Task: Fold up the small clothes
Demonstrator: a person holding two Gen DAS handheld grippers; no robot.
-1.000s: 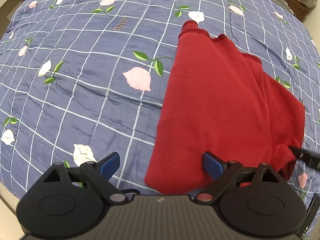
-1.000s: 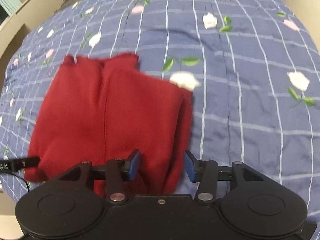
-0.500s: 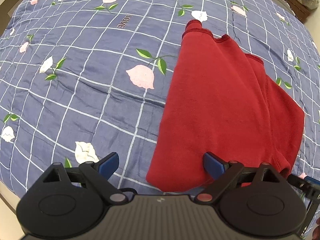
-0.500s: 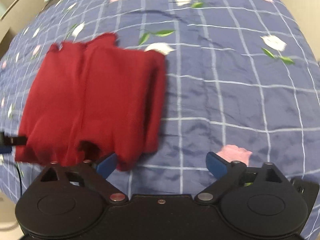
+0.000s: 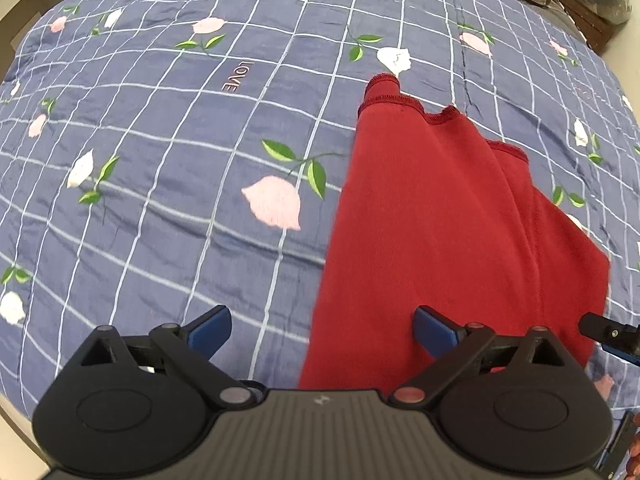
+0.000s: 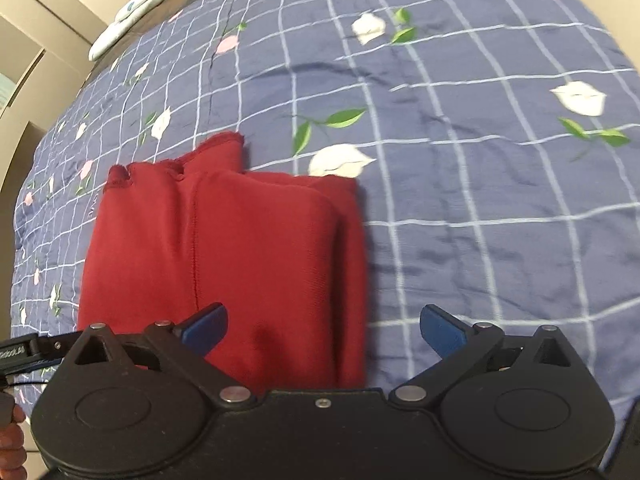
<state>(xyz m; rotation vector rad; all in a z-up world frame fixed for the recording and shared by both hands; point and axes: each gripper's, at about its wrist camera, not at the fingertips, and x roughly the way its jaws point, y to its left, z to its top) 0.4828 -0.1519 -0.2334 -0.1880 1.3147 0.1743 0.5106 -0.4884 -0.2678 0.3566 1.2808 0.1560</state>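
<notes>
I see open bedspread (image 5: 168, 184) left of the folded red garment (image 5: 440, 240); right of it (image 6: 500, 208), likewise unobstructed.

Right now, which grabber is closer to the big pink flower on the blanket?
Left. The left gripper hangs just below the pink flower, beside the red cloth. The right gripper sits over the cloth's other side, farther away.

Red folded garment (image 5: 452, 232) lies flat on blue grid quilt w/ rose print (image 5: 180, 152). Left gripper (image 5: 322, 330) wide apart, empty; its right blue pad (image 5: 434, 330) over garment's near edge, left pad over quilt. Right gripper tip (image 5: 610, 336) at far right edge, beside garment's corner.
</notes>
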